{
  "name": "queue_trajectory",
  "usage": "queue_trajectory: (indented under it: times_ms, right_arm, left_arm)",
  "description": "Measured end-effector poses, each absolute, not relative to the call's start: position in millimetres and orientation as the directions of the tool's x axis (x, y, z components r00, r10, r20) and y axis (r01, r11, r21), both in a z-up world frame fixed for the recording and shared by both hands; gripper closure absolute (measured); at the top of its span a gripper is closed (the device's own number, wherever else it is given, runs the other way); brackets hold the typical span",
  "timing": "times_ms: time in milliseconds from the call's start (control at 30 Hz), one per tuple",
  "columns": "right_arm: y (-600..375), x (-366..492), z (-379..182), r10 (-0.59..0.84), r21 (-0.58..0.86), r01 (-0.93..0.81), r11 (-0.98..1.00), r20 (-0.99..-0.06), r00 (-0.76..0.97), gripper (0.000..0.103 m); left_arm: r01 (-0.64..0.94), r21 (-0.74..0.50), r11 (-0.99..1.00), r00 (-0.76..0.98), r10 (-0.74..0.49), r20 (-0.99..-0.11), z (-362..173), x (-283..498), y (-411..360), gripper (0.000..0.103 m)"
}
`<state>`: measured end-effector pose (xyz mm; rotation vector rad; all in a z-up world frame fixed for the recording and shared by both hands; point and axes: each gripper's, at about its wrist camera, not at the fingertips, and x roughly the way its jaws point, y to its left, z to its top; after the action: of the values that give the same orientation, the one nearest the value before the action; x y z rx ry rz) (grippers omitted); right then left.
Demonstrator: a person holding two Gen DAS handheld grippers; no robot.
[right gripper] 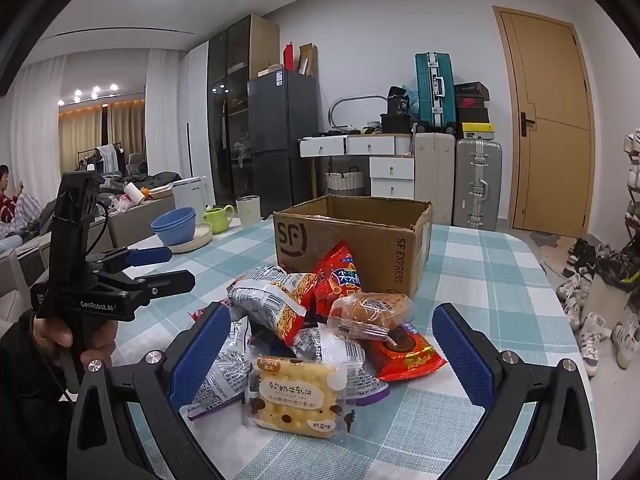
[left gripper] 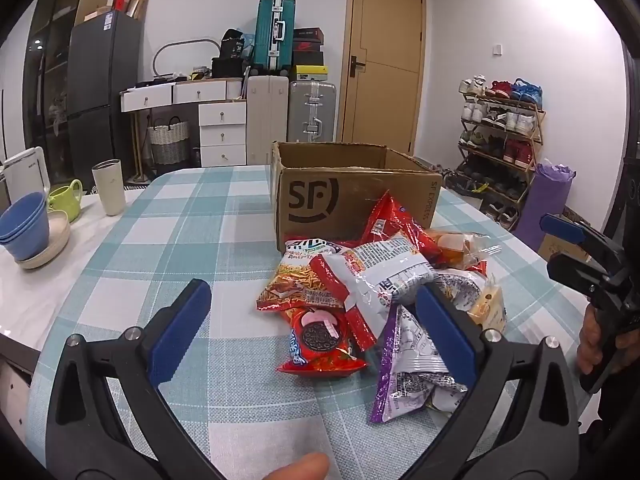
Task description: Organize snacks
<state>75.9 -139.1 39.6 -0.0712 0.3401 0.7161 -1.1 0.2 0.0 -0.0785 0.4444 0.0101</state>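
From the left wrist view, the left hand-held gripper [left gripper: 312,312] stood wide apart and empty over the checked tabletop [left gripper: 180,240], the snack pile [left gripper: 380,300] heaped just before the open cardboard box [left gripper: 352,196] printed "SF" and "SF EXPRESS". From the right wrist view, the right hand-held gripper [right gripper: 332,344] gaped empty too, the yellow biscuit packet [right gripper: 296,400] nearest, its long axis across the view, while the other gripper read "GenRobot.AI".

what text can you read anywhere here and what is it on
"SF": cardboard box, front face.
"SF EXPRESS": same box, side face.
"GenRobot.AI": left gripper body.
"软奶牛轧饼": yellow biscuit pack.
Fine print on the other snack bags: too small to read.
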Motion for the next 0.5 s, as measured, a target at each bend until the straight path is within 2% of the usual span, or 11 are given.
queue_trajectory:
  times_ms: [500]
  right_arm:
    - [-138.5, 75.7, 39.5, 0.630, 0.049, -0.654, 0.755, -0.331, 0.702, 0.000]
  left_arm:
    - [-0.035, -0.074, 0.997, 0.893, -0.002, -0.451, -2.1, 1.7, 2.8, 0.001]
